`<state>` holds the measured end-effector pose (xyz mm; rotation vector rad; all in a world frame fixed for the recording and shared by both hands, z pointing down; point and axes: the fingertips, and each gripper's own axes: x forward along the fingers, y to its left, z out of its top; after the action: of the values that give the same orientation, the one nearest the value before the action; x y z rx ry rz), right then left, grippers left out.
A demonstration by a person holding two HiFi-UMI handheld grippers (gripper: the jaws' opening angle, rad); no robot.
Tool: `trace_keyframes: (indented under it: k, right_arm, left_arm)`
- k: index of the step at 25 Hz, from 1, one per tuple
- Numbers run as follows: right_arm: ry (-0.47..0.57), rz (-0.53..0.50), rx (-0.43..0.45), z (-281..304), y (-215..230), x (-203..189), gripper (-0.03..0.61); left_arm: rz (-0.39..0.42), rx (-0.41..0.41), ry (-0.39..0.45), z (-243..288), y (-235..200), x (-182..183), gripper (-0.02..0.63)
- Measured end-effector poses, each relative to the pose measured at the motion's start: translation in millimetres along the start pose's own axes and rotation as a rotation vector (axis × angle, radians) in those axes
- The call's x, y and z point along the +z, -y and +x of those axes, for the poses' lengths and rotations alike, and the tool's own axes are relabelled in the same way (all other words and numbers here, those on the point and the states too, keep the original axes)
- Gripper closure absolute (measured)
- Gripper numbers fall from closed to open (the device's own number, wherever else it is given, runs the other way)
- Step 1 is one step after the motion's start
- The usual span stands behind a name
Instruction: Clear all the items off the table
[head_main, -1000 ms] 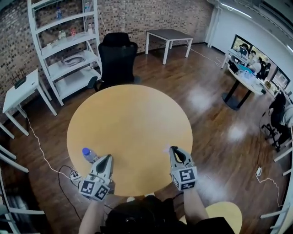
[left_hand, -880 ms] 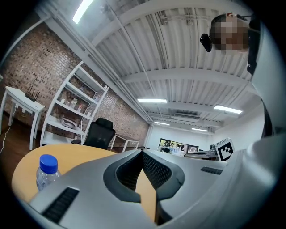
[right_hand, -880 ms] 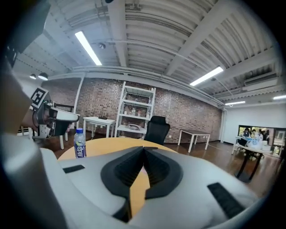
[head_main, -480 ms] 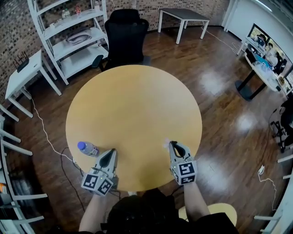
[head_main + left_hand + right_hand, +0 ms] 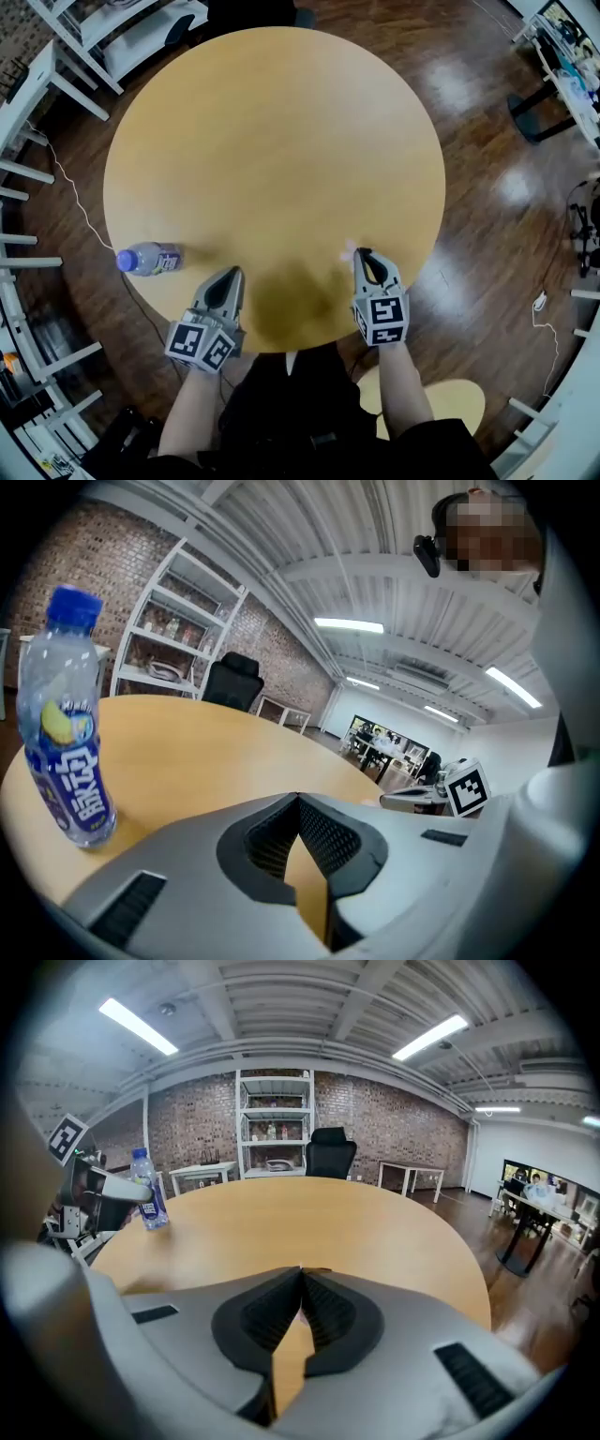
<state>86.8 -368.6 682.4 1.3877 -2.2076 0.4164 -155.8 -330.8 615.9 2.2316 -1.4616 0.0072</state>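
One bottle [image 5: 148,259] — left edge of table [image 5: 281,122]

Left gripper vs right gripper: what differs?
The left gripper sits close to the upright bottle; the right gripper is far from it. A small pale pink bit seems pinched at the right gripper's tip; the left gripper holds nothing. Shared: jaws together, both over the table's near edge.

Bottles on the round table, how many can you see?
1. The water bottle stands upright near the left edge of the table, ahead and to the left of the left hand-held gripper. None seems hidden.
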Motion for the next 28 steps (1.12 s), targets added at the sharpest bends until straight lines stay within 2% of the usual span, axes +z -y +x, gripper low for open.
trace_keyframes:
  k: [4,7,8,11,13,16,21,23,25,28]
  right_arm:
    - [-0.05,0.018,-0.014,10.3,-3.6,-23.7,0.577]
    - [-0.09,0.008,-0.027,15.0,-6.2,-42.0,0.574]
    - [-0.094,0.008,-0.033,15.8,-7.5,-44.3,0.55]
    - [-0.088,0.01,-0.048,14.1,-9.0,-40.2,0.53]
    - [-0.076,-0.005,-0.057,10.9,-8.3,-31.3,0.49]
    - [-0.044,-0.027,-0.076,5.4,-5.1,-15.2,0.49]
    - [0.047,-0.003,-0.094,-31.8,-6.4,25.1,0.495]
    - [0.119,0.003,-0.115,-49.3,-1.9,54.8,0.532]
    - [0.191,0.006,-0.141,-63.7,0.3,83.7,0.532]
    - [0.268,0.005,-0.175,-89.1,-4.1,109.7,0.532]
  left_arm:
    - [-0.026,0.031,-0.061,-8.7,-12.8,-27.7,0.607]
    - [-0.051,0.055,-0.062,-18.5,-22.2,-34.4,0.607]
    - [-0.053,0.061,-0.061,-21.6,-24.7,-35.1,0.607]
    - [-0.047,0.064,-0.052,-27.8,-26.8,-29.3,0.607]
    - [-0.042,0.059,-0.036,-29.4,-26.1,-19.7,0.607]
    - [-0.023,0.04,-0.001,-30.9,-25.0,-2.8,0.607]
    - [0.093,0.024,0.028,-49.6,-9.7,25.5,0.607]
    - [0.115,-0.001,0.076,-49.1,-4.3,45.7,0.607]
    - [0.143,-0.027,0.131,-48.8,-2.6,67.1,0.607]
    - [0.173,-0.021,0.197,-61.3,-1.3,99.2,0.607]
